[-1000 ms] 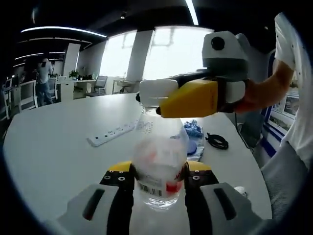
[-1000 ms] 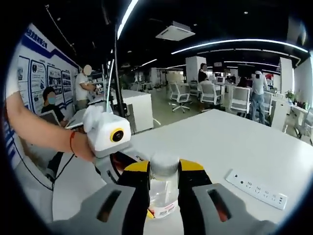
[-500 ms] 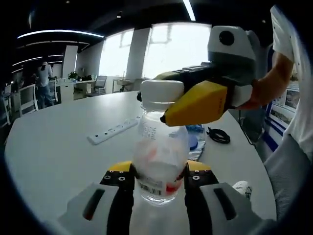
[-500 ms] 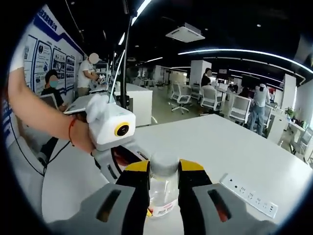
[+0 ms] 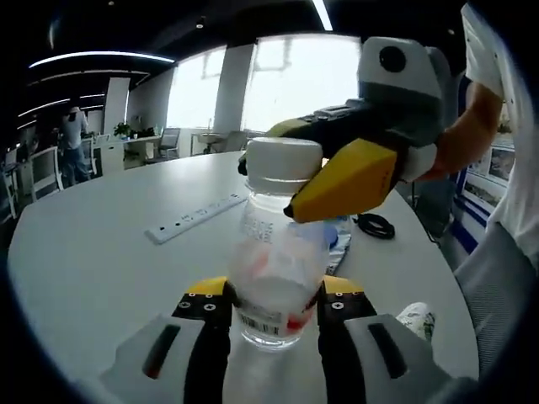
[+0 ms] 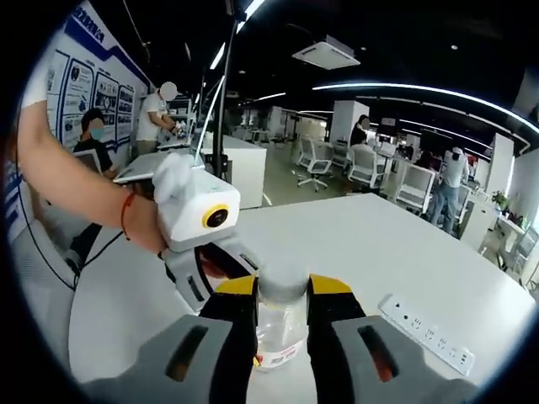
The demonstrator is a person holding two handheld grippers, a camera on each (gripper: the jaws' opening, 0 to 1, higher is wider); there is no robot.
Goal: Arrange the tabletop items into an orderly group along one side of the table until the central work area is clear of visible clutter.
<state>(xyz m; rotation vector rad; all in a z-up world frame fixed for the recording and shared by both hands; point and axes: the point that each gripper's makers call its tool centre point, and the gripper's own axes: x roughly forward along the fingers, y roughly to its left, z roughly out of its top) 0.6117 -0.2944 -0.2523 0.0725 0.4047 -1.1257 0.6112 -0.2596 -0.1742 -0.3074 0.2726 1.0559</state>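
Observation:
A clear plastic bottle (image 5: 276,278) with a white cap (image 5: 282,160) stands between my left gripper's (image 5: 274,296) jaws, which are shut on its lower body just above the white table (image 5: 93,261). My right gripper (image 5: 341,172) reaches in from the right, its yellow jaws shut on the cap. In the right gripper view, the cap (image 6: 282,282) sits clamped between my right gripper's (image 6: 282,293) jaws. Behind it, the left gripper (image 6: 206,252) is held by a hand. The bottle's base is hidden by the jaws.
A white power strip (image 5: 194,220) lies left of the bottle and appears again as a power strip (image 6: 425,332) at the right. Behind the bottle sit a blue item (image 5: 338,240) and a coiled black cable (image 5: 375,225). A small white object (image 5: 417,320) rests near the table edge.
Both grippers keep their hold. In the left gripper view the cap and right gripper now sit slightly larger and further right; the backgrounds have shifted a little with the hands.

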